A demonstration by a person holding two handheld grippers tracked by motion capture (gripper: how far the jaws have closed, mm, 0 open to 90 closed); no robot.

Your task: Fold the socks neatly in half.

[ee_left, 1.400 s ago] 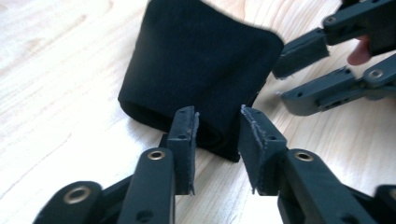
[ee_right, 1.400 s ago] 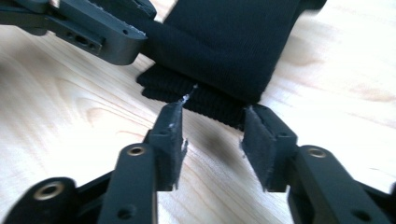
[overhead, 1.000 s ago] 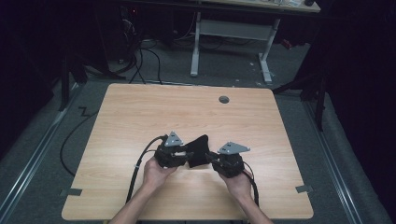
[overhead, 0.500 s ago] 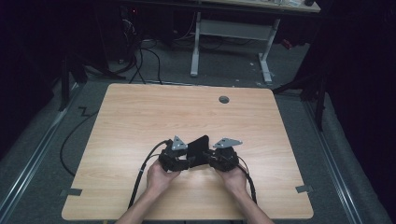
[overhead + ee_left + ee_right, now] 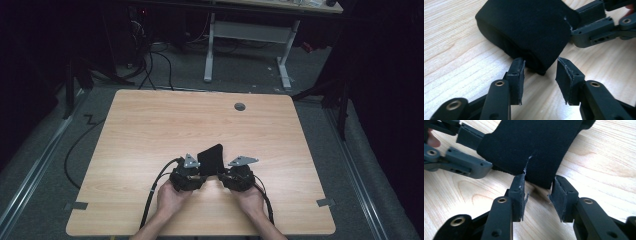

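I have a folded black cloth pad (image 5: 210, 159) lying on the pale wooden counter (image 5: 150, 130), near the front edge, with my left gripper (image 5: 192, 176) at its seven o'clock and my right gripper (image 5: 231, 176) at its five o'clock.

The left jaws have just been closing a little, the right jaws opening. Both pairs now stand apart, with a corner of the cloth (image 5: 524, 32) just ahead of the pads. As far as I can see nothing is clamped: the left gripper view shows a gap beside the fold, and in the right gripper view the cloth (image 5: 531, 147) edge sits at the tips, not pressed.

To do this well, I judge I should slide each pair further onto its own corner, one pad under, one over, then close evenly on both sides before lifting, so the layers do not slip apart.
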